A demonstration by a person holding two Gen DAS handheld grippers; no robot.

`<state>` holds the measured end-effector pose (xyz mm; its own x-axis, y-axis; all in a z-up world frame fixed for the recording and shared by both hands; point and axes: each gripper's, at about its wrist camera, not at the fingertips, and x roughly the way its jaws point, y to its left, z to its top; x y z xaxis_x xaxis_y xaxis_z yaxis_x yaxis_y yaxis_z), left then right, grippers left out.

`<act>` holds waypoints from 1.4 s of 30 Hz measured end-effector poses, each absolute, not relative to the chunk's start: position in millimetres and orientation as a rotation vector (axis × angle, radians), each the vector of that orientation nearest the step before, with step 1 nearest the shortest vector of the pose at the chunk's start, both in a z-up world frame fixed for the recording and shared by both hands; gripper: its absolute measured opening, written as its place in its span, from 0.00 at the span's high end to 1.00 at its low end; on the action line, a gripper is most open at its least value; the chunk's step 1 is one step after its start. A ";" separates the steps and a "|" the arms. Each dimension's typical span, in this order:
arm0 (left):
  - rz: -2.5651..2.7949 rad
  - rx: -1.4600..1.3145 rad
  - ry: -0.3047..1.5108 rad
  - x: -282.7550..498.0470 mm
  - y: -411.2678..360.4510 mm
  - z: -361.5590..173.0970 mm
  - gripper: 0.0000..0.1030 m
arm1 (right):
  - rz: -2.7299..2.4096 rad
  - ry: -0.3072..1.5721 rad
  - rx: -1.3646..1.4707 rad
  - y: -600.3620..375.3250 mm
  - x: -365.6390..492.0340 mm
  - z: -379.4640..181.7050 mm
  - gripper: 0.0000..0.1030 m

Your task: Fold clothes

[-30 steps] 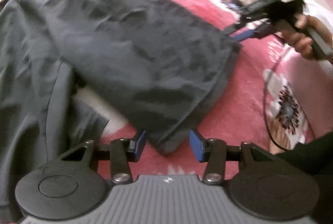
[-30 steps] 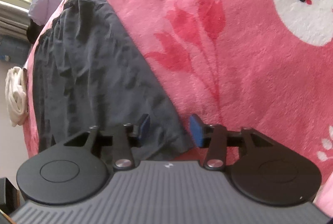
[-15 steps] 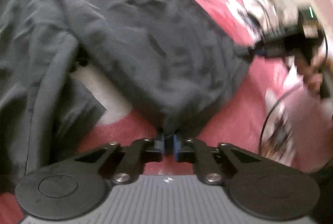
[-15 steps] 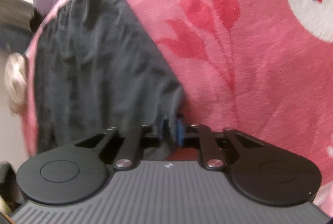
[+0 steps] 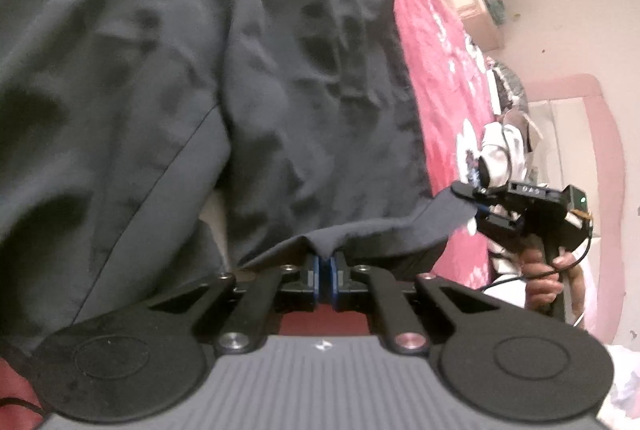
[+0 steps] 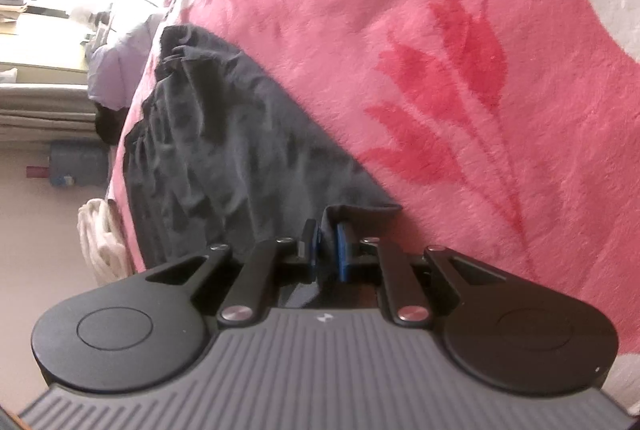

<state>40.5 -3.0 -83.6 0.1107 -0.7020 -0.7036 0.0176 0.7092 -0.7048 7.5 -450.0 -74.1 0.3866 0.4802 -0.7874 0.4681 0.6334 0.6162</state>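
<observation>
here, in the left wrist view, the left gripper (image 5: 325, 272) has its blue pads pinched on the hem of the dark shorts (image 5: 224, 78), lifting that edge off the pink floral blanket (image 5: 436, 78); the right gripper (image 5: 476, 208) clamps the far corner. in the right wrist view, the right gripper (image 6: 325, 254) is closed on a corner of the shorts (image 6: 224, 150). the bite looks thin, so an uneven pull could slip the hem free and skew the fold.
</observation>
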 end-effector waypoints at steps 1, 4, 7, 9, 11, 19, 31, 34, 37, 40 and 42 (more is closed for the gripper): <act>-0.581 -0.613 1.383 38.8 -4.2 -86.5 0.94 | -0.004 1.236 0.928 -450.3 6.2 -75.6 0.92; -0.595 -0.573 1.414 32.2 -6.6 -94.2 0.94 | -0.029 1.260 0.885 -449.5 0.1 -80.8 0.92; -0.621 -0.512 1.440 23.2 -11.3 -98.7 0.94 | -0.042 1.271 0.848 -450.7 -10.0 -82.5 0.90; -0.631 -0.478 1.459 17.6 -14.4 -102.3 0.94 | -0.043 1.285 0.826 -450.5 -15.1 -83.9 0.89; -0.643 -0.458 1.473 13.5 -15.8 -105.5 0.93 | -0.045 1.294 0.801 -449.6 -19.2 -83.5 0.89; -0.741 -0.390 1.454 -0.3 -21.8 -95.9 0.94 | -0.020 1.257 0.809 -452.7 -33.8 -67.1 0.89; -0.810 -0.436 1.465 -2.7 -10.5 -93.8 0.94 | -0.032 1.229 0.924 -466.3 -35.4 -62.7 0.89; -0.774 -0.408 1.501 -4.3 -10.4 -105.4 0.94 | -0.044 1.236 0.898 -466.1 -35.0 -68.0 0.89; -0.740 -0.373 1.544 -6.3 -10.6 -116.0 0.92 | -0.050 1.252 0.919 -470.7 -34.7 -73.7 0.75; -0.740 -0.403 1.560 -4.0 -9.5 -117.9 0.82 | -0.059 1.258 0.921 -474.0 -34.9 -76.2 0.60; -0.742 -0.425 1.560 -2.3 -8.6 -117.2 0.76 | -0.054 1.259 0.906 -473.8 -34.0 -76.8 0.56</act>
